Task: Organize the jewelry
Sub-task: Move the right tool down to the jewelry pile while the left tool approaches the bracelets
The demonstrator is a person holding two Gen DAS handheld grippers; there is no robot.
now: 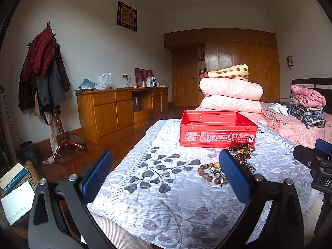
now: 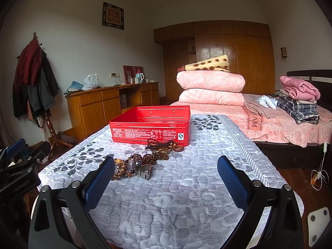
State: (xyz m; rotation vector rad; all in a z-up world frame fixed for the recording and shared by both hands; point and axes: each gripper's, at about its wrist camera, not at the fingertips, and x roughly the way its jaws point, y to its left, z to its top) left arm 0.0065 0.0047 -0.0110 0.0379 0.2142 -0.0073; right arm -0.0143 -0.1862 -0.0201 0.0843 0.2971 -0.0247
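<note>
Hovering above a white quilted cover [image 1: 166, 186] printed with grey leaves, left gripper [image 1: 166, 166] spread wide and holding nothing; right gripper [image 2: 166, 170] likewise spread wide and empty. Lying on the cover ahead of both: an open red tin box [image 2: 151, 124], lidless, and just in front of it a heap of brown bead bracelets [image 2: 153, 155] with a metal watch [image 2: 144, 171] at its near edge. Beyond, folded pink quilts [image 2: 211, 89] stacked on a bed
</note>
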